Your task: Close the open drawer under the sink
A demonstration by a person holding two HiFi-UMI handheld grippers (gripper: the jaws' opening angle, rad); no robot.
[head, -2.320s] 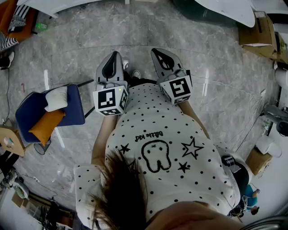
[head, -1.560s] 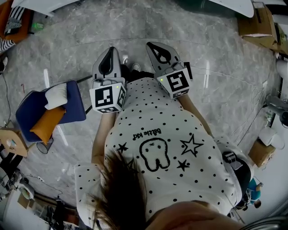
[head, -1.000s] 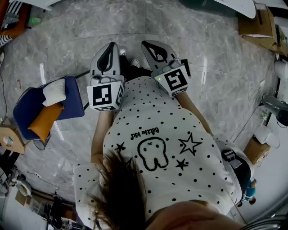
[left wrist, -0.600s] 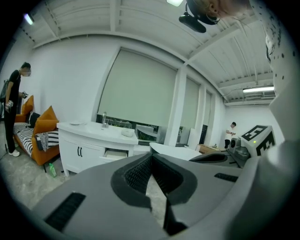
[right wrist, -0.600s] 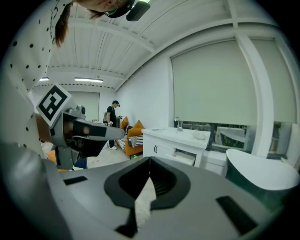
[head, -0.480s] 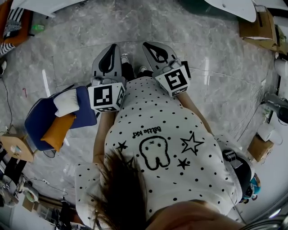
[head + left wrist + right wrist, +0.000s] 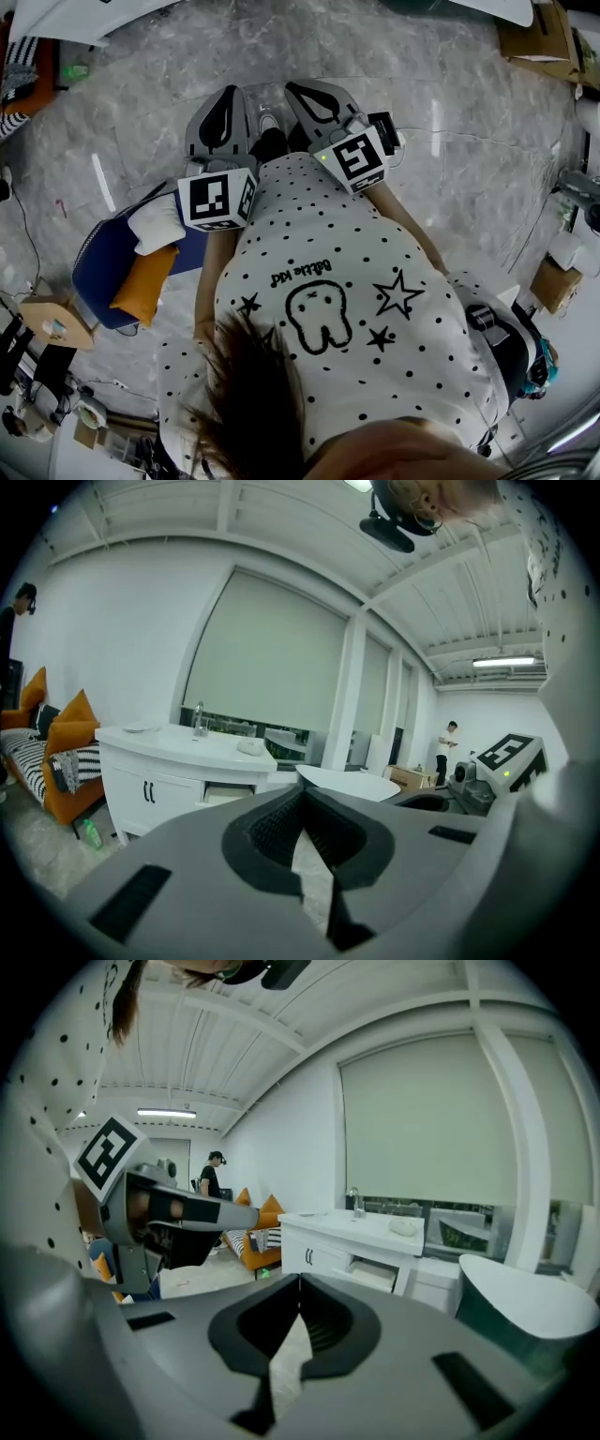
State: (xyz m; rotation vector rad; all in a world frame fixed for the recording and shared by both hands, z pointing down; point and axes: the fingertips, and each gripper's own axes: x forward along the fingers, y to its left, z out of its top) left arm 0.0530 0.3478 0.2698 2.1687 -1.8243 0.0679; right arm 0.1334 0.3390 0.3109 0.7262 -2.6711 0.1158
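A white sink cabinet point(image 7: 155, 782) stands across the room, a good way ahead of both grippers. Its drawer point(image 7: 228, 796) under the basin is pulled out; the right gripper view shows the same open drawer point(image 7: 373, 1276) below the counter point(image 7: 361, 1225). My left gripper point(image 7: 302, 787) is shut with nothing between its jaws. My right gripper point(image 7: 300, 1279) is also shut and empty. In the head view the left gripper point(image 7: 228, 91) and right gripper point(image 7: 298, 86) are held side by side at waist height over the marble floor. The cabinet is not in the head view.
A blue chair point(image 7: 98, 272) with white and orange cushions stands on the floor to my left. An orange sofa point(image 7: 56, 752) sits left of the cabinet. A white rounded tub point(image 7: 525, 1307) stands right of the cabinet. Cardboard boxes point(image 7: 534, 42) lie at the far right.
The floor and the blue chair have slid down and right in the head view as I walk on. Both grippers stay shut, held side by side.
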